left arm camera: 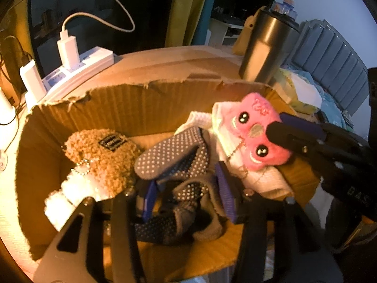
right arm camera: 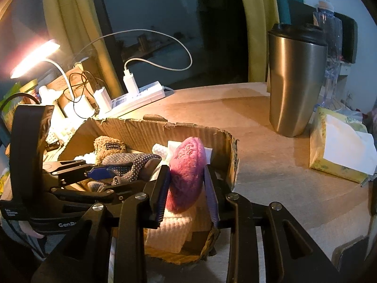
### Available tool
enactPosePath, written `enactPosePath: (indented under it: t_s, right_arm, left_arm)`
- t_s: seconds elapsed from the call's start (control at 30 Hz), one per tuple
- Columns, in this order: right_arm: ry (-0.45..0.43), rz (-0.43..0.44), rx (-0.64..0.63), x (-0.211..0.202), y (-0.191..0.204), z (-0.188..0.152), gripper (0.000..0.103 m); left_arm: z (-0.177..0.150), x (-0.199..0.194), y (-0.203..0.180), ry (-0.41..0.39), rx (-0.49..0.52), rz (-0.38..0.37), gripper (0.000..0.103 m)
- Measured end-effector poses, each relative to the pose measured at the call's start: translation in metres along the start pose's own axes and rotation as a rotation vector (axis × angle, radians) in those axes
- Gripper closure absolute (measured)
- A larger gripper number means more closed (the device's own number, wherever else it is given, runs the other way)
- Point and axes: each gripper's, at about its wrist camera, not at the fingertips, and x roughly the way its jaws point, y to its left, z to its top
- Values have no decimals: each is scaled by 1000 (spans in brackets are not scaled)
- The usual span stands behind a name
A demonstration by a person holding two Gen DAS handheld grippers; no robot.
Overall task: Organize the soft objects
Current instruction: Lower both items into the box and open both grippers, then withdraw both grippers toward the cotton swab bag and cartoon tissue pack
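A torn cardboard box (left arm camera: 132, 108) holds soft things: a tan fuzzy pouch (left arm camera: 103, 158), grey dotted socks (left arm camera: 174, 158), a white knit cloth (left arm camera: 261, 179) and a pink plush toy (left arm camera: 256, 139). My left gripper (left arm camera: 186, 198) is low in the box, its jaws around the grey dotted socks (right arm camera: 132, 165). My right gripper (right arm camera: 186, 188) is shut on the pink plush (right arm camera: 186, 176) at the box's right end (right arm camera: 233, 155), over the white cloth (right arm camera: 169, 231). The right gripper shows in the left wrist view (left arm camera: 278, 132) pinching the plush.
A steel tumbler (right arm camera: 294, 85) stands behind the box on the cardboard-covered table (right arm camera: 271, 165). A tissue pack (right arm camera: 339, 146) lies at the right. A white power strip (right arm camera: 139, 96) with chargers and cables and a lit desk lamp (right arm camera: 35, 56) are at the back left.
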Motion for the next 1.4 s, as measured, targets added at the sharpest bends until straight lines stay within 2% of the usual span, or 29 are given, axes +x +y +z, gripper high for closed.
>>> enactPosePath:
  t_s: [0.37, 0.43, 0.47, 1.03, 1.1, 1.13, 1.17, 1.4]
  right_arm:
    - [25, 5, 15, -11, 9, -3, 58]
    - [21, -9, 15, -16, 11, -4, 47]
    - [19, -12, 17, -19, 11, -4, 46]
    - [-19, -38, 13, -59, 33, -12, 46]
    - [-29, -40, 7, -65, 37, -14, 46]
    - [-32, -41, 5, -67, 39, -14, 46]
    - [-36, -41, 2, -70, 41, -15, 46]
    - [-62, -43, -16, -90, 54, -23, 46]
  left_arm:
    - [-2, -24, 1, -39, 2, 24, 53]
    - [-2, -29, 1, -46, 4, 24, 53]
    - [-3, -32, 1, -52, 5, 24, 53]
    - [-21, -80, -5, -130, 23, 37, 52]
    - [-23, -87, -6, -141, 22, 36, 45]
    - [-25, -91, -6, -148, 22, 40, 25]
    - [-26, -93, -6, -151, 23, 42, 15]
    - [-38, -119, -10, -195, 31, 59, 15]
